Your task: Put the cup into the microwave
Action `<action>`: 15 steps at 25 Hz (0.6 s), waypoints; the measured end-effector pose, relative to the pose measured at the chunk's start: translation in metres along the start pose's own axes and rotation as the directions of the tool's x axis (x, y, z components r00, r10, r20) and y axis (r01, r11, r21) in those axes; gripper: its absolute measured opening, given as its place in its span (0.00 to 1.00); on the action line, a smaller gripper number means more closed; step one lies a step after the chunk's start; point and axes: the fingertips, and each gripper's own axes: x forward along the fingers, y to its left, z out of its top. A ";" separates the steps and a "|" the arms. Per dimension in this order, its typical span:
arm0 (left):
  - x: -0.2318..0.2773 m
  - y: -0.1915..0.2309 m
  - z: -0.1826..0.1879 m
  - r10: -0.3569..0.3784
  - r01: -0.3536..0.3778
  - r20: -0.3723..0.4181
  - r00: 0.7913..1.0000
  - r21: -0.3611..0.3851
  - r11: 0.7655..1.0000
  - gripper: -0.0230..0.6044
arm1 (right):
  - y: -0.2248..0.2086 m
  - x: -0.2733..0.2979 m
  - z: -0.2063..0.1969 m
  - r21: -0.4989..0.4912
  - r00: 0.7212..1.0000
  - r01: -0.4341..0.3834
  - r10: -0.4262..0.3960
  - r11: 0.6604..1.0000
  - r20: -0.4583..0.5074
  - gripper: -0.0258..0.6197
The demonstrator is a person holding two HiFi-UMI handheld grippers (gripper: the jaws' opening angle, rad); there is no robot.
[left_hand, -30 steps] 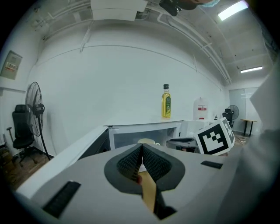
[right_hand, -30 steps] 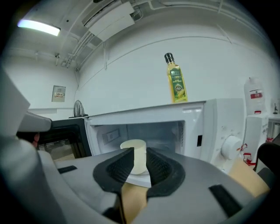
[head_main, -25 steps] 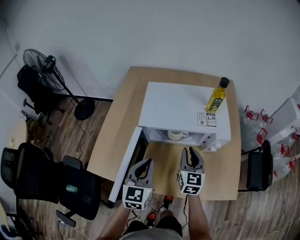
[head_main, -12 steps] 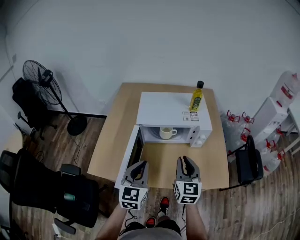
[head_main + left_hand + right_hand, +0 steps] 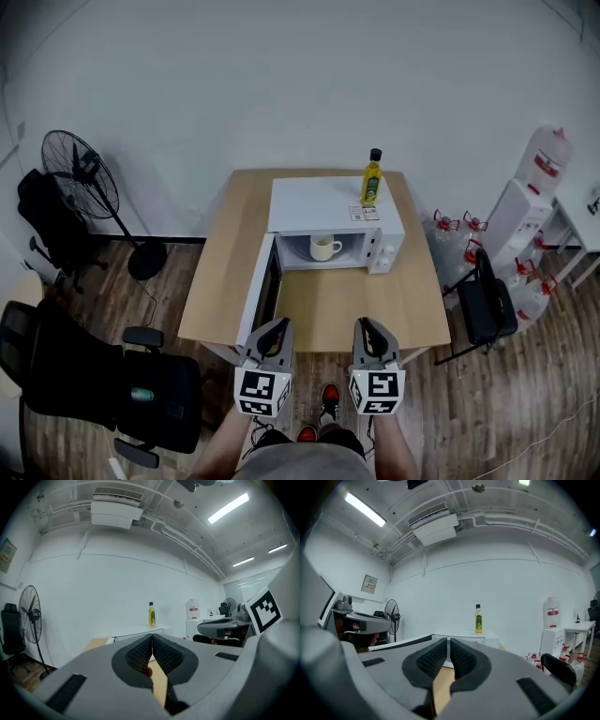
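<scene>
The white cup [image 5: 324,248] stands inside the white microwave [image 5: 323,206] on the wooden table [image 5: 352,305]. The microwave's door [image 5: 263,291] hangs open to the left. Both grippers hover at the table's near edge, well short of the cup, pointing at the microwave. My left gripper [image 5: 277,328] [image 5: 152,637] is shut and empty, its pads touching. The jaws of my right gripper [image 5: 367,326] [image 5: 448,641] have just been closing; only a thin slit shows between the pads and nothing sits in it. The microwave [image 5: 464,634] shows beyond the jaws.
A yellow oil bottle [image 5: 372,178] [image 5: 151,615] [image 5: 478,619] stands on the microwave's top. A floor fan [image 5: 80,169] and black office chairs [image 5: 112,375] are to the left. A black chair [image 5: 487,300] and water jugs [image 5: 539,164] stand right of the table.
Both grippers have drawn back from the microwave's mouth to the table's near edge, and the view has backed away with them. The right jaws have narrowed. The cup stays inside.
</scene>
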 end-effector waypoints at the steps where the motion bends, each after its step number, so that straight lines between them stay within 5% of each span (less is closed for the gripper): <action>1: -0.006 -0.003 0.000 -0.003 0.003 0.001 1.000 0.001 1.000 0.08 | 0.003 -0.008 0.000 -0.003 1.000 0.001 -0.001 1.000 0.000 0.09; 15: -0.060 -0.026 -0.009 -0.024 0.024 0.004 1.000 0.013 1.000 0.08 | 0.030 -0.069 -0.007 -0.003 1.000 -0.003 0.003 1.000 0.017 0.07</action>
